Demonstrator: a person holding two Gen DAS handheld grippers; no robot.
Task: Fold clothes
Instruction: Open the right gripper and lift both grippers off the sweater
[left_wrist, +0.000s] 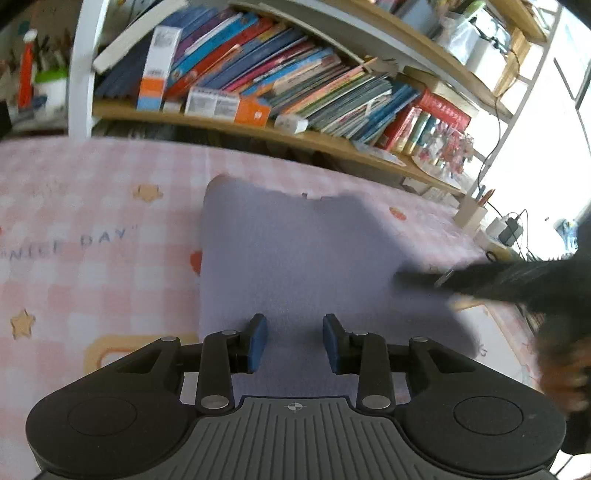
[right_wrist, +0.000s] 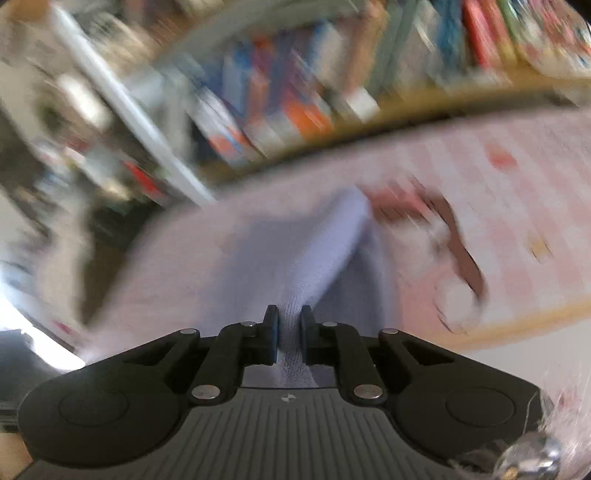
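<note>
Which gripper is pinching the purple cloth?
The right gripper: its jaws squeeze a fold of the cloth. The left gripper hangs open above it, nothing between its pads.

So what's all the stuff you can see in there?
cloth: one, pale purple, lying on the table, one part pinched up by the right gripper
tablecloth: one, pink and white checks with stars, covering the table
books: many, mixed colours, leaning on the shelf behind the table
shelf: one, light wood with white posts, behind the table
charger: one, black, far right edge of the table
left gripper: black with blue fingers, open above the cloth's near edge
right gripper: black, shut on a fold of the cloth
</note>
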